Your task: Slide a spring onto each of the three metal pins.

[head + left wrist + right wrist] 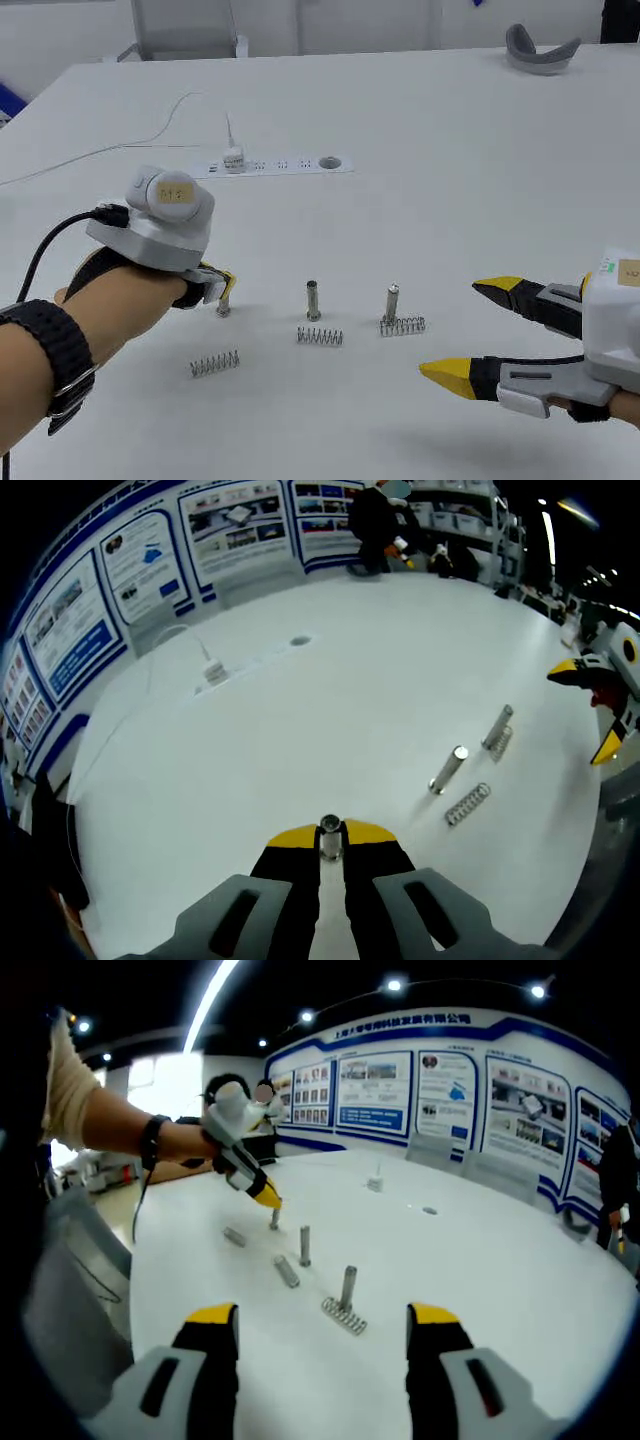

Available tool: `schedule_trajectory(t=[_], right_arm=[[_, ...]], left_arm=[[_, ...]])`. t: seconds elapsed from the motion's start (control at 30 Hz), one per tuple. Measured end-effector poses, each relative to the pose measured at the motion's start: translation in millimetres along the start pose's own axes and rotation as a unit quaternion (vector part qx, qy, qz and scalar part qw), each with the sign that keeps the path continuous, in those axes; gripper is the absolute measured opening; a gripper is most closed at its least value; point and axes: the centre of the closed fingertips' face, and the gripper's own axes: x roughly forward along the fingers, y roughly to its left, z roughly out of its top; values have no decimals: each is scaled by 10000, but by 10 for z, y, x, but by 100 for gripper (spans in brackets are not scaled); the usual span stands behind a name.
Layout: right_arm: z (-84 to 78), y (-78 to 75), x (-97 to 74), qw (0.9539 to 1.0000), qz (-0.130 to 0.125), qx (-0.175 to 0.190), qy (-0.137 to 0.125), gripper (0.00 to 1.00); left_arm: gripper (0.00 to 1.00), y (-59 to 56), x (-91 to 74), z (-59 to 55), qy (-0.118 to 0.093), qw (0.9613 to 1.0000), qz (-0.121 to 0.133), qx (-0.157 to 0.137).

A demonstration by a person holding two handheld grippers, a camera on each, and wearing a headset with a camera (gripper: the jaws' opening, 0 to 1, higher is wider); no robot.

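Observation:
Three short metal pins stand upright in a row on the white table: left pin (223, 306), middle pin (313, 300), right pin (391, 303). My left gripper (226, 288) is shut on the left pin (330, 838), its yellow tips on either side of the pin's head. Three springs lie flat on the table: one (215, 363) in front of the left pin, one (320, 336) in front of the middle pin, one (402, 325) touching the right pin's base. My right gripper (470, 330) hovers open and empty, right of the right pin (348, 1286).
A white power strip (270, 165) with a plug (233, 158) and a thin cable lies farther back. A grey curved object (540, 50) sits at the far right edge. A chair stands behind the table. People stand by the wall posters.

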Motion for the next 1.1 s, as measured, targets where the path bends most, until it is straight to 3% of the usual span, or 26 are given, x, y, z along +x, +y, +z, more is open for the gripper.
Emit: schedule_trajectory(t=[0.27, 0.77, 1.1], right_arm=[[34, 37, -3, 10000, 27, -45, -1, 70], [48, 59, -1, 9999, 57, -90, -8, 70], [68, 79, 8, 9999, 78, -115, -26, 70]], left_arm=[[6, -2, -42, -56, 16, 9998, -51, -175], [6, -84, -115, -129, 110, 9997, -125, -166], [7, -92, -148, -148, 39, 9998, -120, -151]])
